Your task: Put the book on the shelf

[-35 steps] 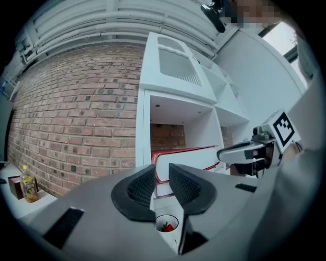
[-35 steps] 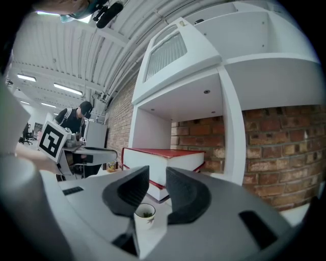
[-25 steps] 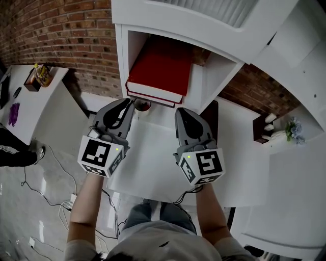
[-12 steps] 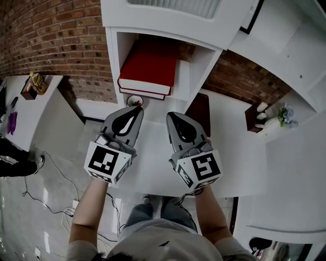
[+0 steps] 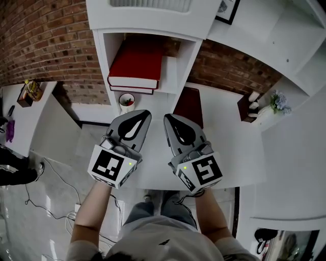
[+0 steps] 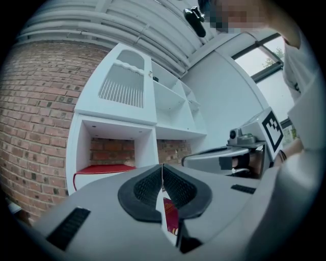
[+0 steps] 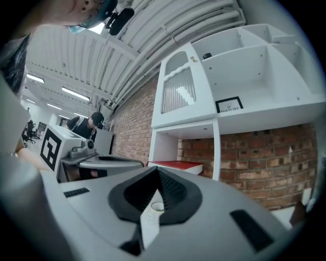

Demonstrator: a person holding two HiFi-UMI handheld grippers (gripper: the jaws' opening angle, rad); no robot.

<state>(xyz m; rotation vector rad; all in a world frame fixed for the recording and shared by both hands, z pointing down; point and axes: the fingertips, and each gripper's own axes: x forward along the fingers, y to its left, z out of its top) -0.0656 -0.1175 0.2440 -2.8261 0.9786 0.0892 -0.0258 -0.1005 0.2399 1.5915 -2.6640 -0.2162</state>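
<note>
- The book (image 5: 136, 62) – red, with a pale page edge facing out – lies flat in the open lower compartment of the shelf (image 5: 100, 56), at the upper middle of the head view.
- No gripper touches the book; both are well below it in that frame.
- The left gripper (image 5: 146, 113) is at the centre of the head view, just left of the right gripper (image 5: 166, 118). The two lie side by side, tips angled toward each other and pointing up the frame at the shelf.
- In the left gripper view its fingers (image 6: 145, 189) are pressed together with nothing between them; only a thin seam shows.
- In the right gripper view the fingers (image 7: 175, 191) are likewise pressed together and hold nothing.
- Both grippers are over the white table (image 5: 229, 145), which runs from the shelf's foot to the lower middle of the frame.
- A small cup (image 5: 126, 101) stands on the table just below the book's compartment, up and left of the left gripper's tip.
- A dark book (image 5: 189, 102) lies flat on the table below the shelf's right wall, just above the right gripper.
- A brick wall (image 5: 46, 35) fills the upper left – it shows again behind the shelf at upper right.
- A framed picture (image 5: 224, 8) sits at the top edge, right of the shelf top.
</note>
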